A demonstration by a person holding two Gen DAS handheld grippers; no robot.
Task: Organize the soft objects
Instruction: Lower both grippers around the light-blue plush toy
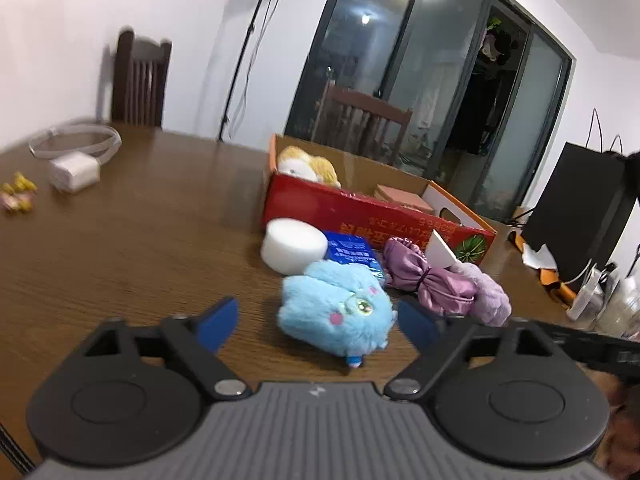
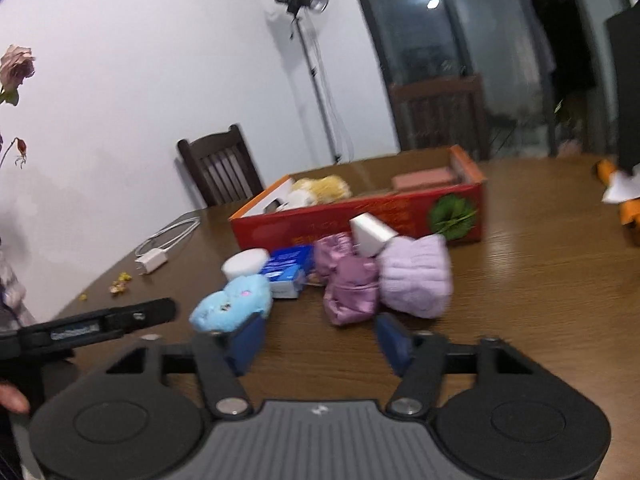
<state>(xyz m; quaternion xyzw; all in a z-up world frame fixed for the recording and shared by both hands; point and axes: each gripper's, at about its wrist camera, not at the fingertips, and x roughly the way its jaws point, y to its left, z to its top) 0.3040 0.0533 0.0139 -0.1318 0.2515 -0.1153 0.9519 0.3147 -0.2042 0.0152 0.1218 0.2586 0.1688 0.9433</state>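
While the left tool (image 1: 316, 322) stood open around the blue plush toy (image 1: 336, 312) at the lower centre, its pads apart from the fur, a good grip probably needed both pads low on the body before closing. The right tool (image 2: 320, 340) was open and empty, below the purple satin pouch (image 2: 350, 288). Farther up the counter (image 1: 140, 232), the red box (image 1: 360, 208) held a yellow plush (image 1: 308, 164) and a pink block (image 1: 404, 196).
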